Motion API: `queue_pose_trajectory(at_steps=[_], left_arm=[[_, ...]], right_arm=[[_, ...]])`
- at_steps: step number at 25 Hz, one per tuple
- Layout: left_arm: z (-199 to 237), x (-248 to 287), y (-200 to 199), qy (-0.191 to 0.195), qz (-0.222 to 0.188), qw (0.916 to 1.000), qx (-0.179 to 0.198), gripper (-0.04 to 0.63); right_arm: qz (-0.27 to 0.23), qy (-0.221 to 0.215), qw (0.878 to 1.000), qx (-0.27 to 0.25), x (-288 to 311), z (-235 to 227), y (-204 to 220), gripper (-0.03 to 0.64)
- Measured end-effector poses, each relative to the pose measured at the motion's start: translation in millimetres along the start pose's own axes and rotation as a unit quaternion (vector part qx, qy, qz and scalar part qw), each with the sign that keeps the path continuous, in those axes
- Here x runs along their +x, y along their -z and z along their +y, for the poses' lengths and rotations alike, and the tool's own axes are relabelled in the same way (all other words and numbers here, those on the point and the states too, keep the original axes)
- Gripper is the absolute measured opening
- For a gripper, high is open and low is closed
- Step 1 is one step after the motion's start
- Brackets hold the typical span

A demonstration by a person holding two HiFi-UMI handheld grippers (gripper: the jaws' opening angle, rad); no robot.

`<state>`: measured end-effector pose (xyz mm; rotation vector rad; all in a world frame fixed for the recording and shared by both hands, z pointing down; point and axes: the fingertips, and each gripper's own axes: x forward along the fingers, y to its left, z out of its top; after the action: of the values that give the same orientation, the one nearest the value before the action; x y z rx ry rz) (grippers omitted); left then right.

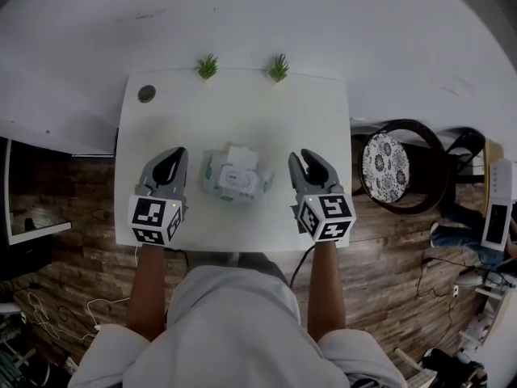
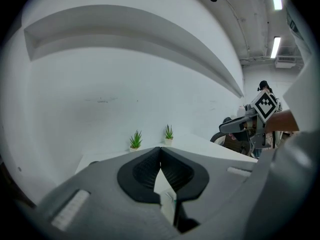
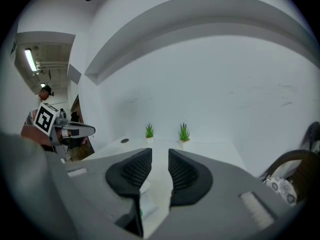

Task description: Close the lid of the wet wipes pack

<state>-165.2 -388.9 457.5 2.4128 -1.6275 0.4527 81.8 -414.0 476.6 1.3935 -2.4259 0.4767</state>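
Observation:
The wet wipes pack (image 1: 232,176) lies flat in the middle of the white table (image 1: 161,120). Its white lid flap (image 1: 240,154) stands raised at the far side. My left gripper (image 1: 178,154) rests to the left of the pack, apart from it, with its jaws meeting at the tips (image 2: 160,150). To the pack's right sits my right gripper (image 1: 301,158), also clear of it, its jaws (image 3: 160,155) parted by a narrow gap with nothing between them. A sliver of the pack (image 3: 144,204) shows low between the right jaws.
Two small potted plants (image 1: 207,67) (image 1: 279,67) stand at the table's far edge, and a dark round disc (image 1: 146,94) lies at its far left corner. A chair with a patterned cushion (image 1: 386,166) stands close to the table's right side. Wooden floor surrounds the table.

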Motion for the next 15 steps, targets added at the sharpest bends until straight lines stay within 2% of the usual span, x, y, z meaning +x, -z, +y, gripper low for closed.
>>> queue_pose_trajectory(at_steps=[15], left_arm=[[4.5, 32.5, 43.8, 0.005, 0.042, 0.9988, -0.025, 0.008]], right_arm=[[0.055, -0.028, 0.998, 0.008, 44.6, -0.1, 40.9, 0.109]])
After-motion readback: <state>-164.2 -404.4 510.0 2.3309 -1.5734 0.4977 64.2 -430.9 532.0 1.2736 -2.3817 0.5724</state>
